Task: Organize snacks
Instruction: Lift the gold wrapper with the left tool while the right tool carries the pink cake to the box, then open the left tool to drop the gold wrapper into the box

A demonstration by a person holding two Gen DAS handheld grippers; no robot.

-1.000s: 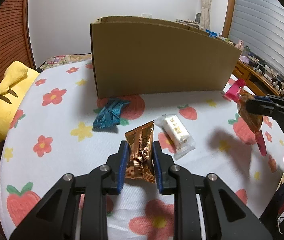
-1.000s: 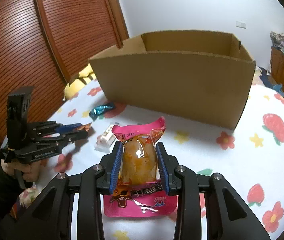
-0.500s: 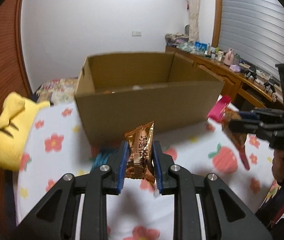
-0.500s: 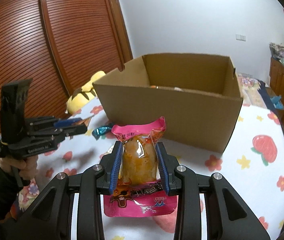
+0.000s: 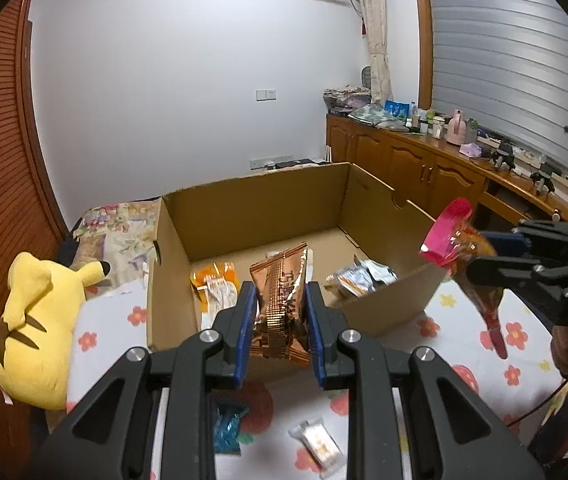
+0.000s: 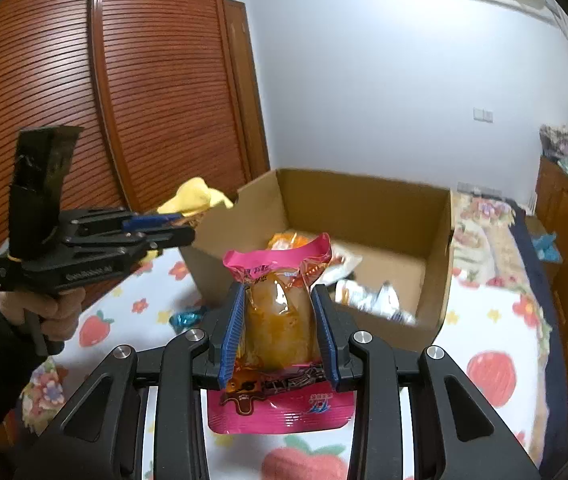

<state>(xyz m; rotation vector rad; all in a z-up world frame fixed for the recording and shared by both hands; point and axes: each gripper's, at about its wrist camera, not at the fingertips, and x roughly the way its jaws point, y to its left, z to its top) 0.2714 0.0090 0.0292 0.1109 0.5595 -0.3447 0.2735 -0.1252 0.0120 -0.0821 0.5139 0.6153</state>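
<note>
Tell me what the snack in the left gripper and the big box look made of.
Copper snack packet, clamped in the left gripper: apparently metallized foil or plastic film, glossy, with sharp highlights, crinkles and a ribbed embossed face. Cardboard box: plain brown corrugated board by the look of it, matte, unprinted, with thick raw-cut top edges.

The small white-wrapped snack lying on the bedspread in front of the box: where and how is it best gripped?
Probably from above, fingers across the narrow width at the middle of the white-wrapped snack. It lies flat on the bedspread, long and slim, with thin crimped ends that would likely slip; the bulkier centre gives the pads something to hold.
</note>
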